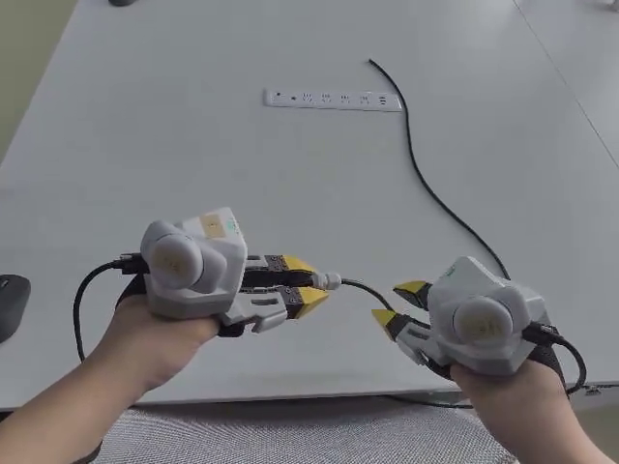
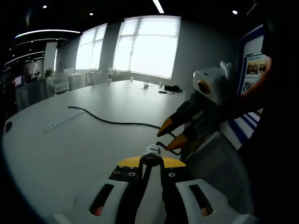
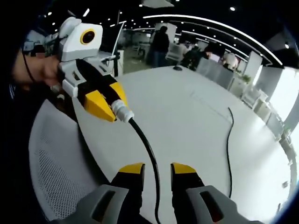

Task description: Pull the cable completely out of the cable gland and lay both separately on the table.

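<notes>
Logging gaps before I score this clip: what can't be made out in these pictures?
Head view and left gripper view: how much cable remains inside the cable gland; the left gripper's fingers cover it.
Head view: the cable's run past the right gripper, hidden behind its body.
Head view: markings on the white strip, too small.
Head view: dark object, cut off by the left edge.
</notes>
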Tool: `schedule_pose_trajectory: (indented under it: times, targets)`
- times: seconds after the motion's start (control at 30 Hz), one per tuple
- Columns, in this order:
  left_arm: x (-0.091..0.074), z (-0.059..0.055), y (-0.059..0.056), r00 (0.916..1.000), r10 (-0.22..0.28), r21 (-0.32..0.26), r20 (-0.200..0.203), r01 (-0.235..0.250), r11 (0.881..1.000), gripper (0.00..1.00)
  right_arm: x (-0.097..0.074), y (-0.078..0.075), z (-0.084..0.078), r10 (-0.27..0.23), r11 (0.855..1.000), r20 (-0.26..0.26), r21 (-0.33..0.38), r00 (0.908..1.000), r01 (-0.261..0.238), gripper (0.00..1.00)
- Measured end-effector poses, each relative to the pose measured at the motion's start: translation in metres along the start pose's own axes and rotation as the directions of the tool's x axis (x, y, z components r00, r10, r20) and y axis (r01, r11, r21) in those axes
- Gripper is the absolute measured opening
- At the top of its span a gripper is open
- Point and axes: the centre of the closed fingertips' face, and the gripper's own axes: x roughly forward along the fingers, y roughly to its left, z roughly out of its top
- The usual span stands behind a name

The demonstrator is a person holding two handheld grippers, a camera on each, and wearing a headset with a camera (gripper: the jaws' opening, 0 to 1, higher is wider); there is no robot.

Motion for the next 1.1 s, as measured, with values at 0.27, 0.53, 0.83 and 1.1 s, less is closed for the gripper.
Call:
schedule_pose_trajectory:
  times: [0.27, 0.53, 0.83, 1.1]
  targets:
    - [0.000, 0.000, 0.002, 1.0000, 0.001, 0.001, -0.003, -0.001, 1.000, 0.15, 0.006, 0.011, 0.026, 0.067, 0.981, 0.002, -0.181, 0.9978, -0.065, 0.17]
    - [0.001, 0.000, 0.002, 1.0000, -0.001, -0.003, -0.001, 0.001, 1.000, 0.15, 0.015, 0.024, 0.032, 0.103, 0.951, -0.021, -0.292, 0.9944, -0.105, 0.17]
    - [0.003, -0.001, 0.001, 0.9999, -0.012, 0.001, -0.007, 0.012, 1.000, 0.15, 0.018, 0.027, 0.037, 0.113, 0.922, -0.019, -0.370, 0.9934, -0.112, 0.09]
    - [0.005, 0.002, 0.003, 0.9999, -0.014, 0.001, -0.005, 0.014, 1.000, 0.15, 0.017, 0.028, 0.043, 0.111, 0.919, 0.007, -0.382, 0.9938, -0.100, 0.01]
